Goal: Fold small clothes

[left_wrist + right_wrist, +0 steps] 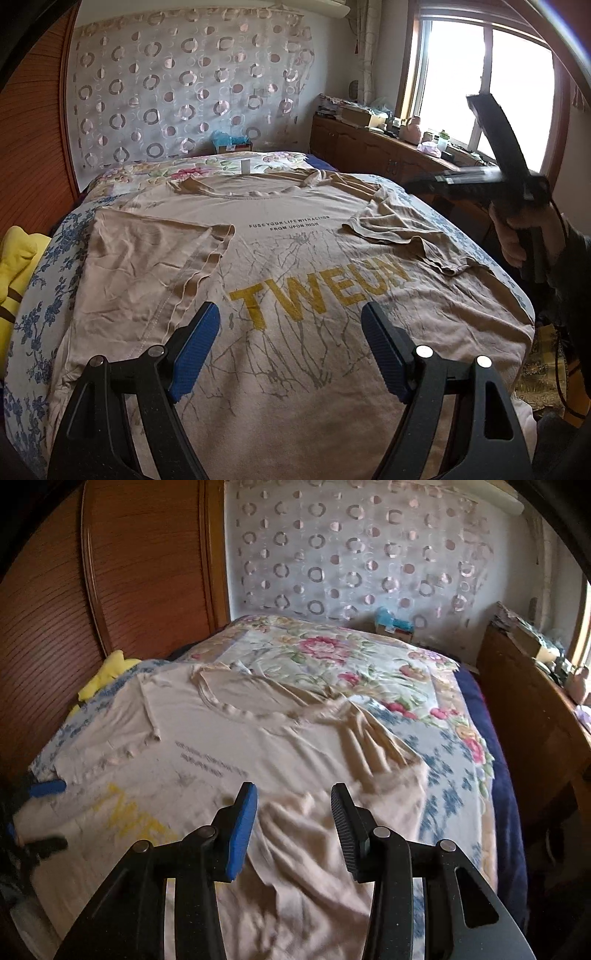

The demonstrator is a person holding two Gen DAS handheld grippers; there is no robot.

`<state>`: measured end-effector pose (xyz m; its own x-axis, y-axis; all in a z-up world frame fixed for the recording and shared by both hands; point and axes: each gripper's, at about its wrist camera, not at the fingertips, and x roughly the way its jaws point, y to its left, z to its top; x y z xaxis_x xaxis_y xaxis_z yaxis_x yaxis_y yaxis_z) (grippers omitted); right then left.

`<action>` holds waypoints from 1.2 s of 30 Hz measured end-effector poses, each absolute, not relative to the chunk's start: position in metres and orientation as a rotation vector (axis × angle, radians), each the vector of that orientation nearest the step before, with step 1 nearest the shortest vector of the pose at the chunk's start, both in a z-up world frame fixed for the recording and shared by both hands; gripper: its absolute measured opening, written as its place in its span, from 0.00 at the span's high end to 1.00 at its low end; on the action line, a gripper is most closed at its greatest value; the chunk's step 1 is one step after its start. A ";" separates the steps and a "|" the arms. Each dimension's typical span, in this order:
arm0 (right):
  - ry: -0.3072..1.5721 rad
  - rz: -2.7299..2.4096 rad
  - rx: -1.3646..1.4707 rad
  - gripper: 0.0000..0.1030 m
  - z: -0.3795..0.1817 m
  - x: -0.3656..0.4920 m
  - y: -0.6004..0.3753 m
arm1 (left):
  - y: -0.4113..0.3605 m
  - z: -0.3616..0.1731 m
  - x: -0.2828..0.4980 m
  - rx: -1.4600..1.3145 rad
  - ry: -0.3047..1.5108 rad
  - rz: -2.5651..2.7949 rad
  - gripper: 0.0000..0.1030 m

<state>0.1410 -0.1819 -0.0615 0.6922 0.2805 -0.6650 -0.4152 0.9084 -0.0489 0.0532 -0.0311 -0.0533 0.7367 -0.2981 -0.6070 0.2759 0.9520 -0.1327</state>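
A beige T-shirt [295,258] with yellow "TWEUN" lettering lies face up on the bed, collar at the far end. Its left sleeve [147,258] and right sleeve [399,229] are both folded inward onto the chest. My left gripper [290,310] hovers open over the shirt's lower front, with nothing between its blue pads. My right gripper [293,788] is open above the rumpled, folded-in right side of the T-shirt [332,830] and holds nothing. In the left wrist view, a person's hand [517,236] holds the right gripper up beside the bed's right edge.
The shirt rests on a floral bedsheet [332,657]. A wooden wardrobe [110,590] stands along the left with a yellow cloth [18,266] beside it. A cluttered wooden cabinet [369,147] runs under the window [480,92] on the right.
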 end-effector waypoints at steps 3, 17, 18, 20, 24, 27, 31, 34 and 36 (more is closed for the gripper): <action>0.733 0.368 -0.204 0.58 -0.073 0.138 -0.196 | -0.026 -0.052 0.054 -0.036 0.671 -0.303 0.23; 0.791 0.420 -0.163 0.58 -0.099 0.089 -0.190 | -0.001 -0.046 0.057 -0.052 0.663 -0.245 0.23; 0.798 0.434 -0.173 0.61 -0.101 0.083 -0.186 | 0.000 -0.046 0.058 -0.052 0.664 -0.244 0.23; 0.811 0.442 -0.207 0.64 -0.106 0.073 -0.179 | 0.000 -0.047 0.059 -0.053 0.667 -0.243 0.23; 0.825 0.414 -0.275 0.76 -0.114 0.063 -0.172 | 0.000 -0.047 0.059 -0.053 0.666 -0.243 0.23; 0.818 0.396 -0.290 0.92 -0.113 0.062 -0.172 | 0.000 -0.047 0.059 -0.053 0.666 -0.242 0.23; 0.798 0.432 -0.252 0.95 -0.103 0.050 -0.185 | 0.001 -0.047 0.058 -0.052 0.662 -0.237 0.23; 0.803 0.452 -0.245 0.95 -0.102 0.041 -0.191 | 0.005 -0.046 0.060 -0.056 0.658 -0.233 0.23; 0.814 0.447 -0.238 0.95 -0.105 0.039 -0.198 | 0.009 -0.045 0.063 -0.057 0.657 -0.230 0.23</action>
